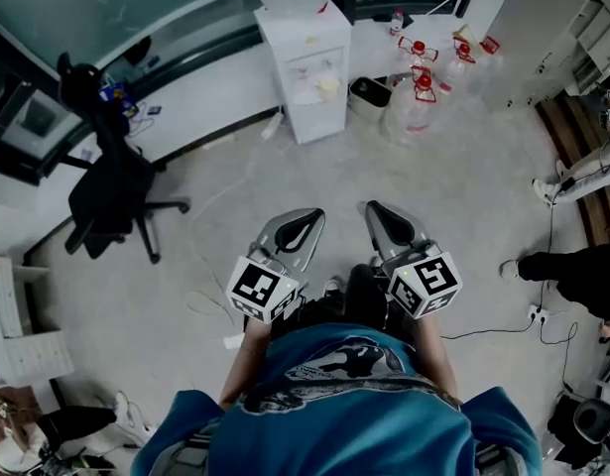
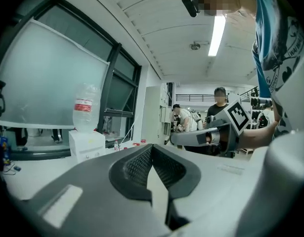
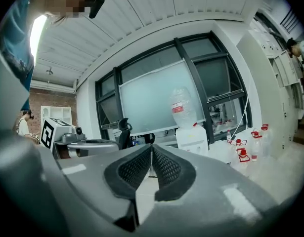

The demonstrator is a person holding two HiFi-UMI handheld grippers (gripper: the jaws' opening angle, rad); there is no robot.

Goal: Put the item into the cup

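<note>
No cup or item shows in any view. In the head view my left gripper (image 1: 303,218) and right gripper (image 1: 377,212) are held side by side in front of the person's chest, pointing out over the grey floor. Both are shut with nothing between the jaws. The left gripper view looks along my left gripper (image 2: 152,148), whose ribbed pads meet at the tip, and the right gripper (image 2: 203,136) hangs to its right. In the right gripper view my right gripper (image 3: 151,148) is closed the same way, with the left gripper (image 3: 87,144) to its left.
A white water dispenser (image 1: 306,67) with a bottle on top stands ahead by the window wall. Several red-capped water jugs (image 1: 424,92) sit on the floor to its right. A black office chair (image 1: 111,191) stands at the left. Another person's legs (image 1: 572,271) and floor cables (image 1: 503,330) are at the right.
</note>
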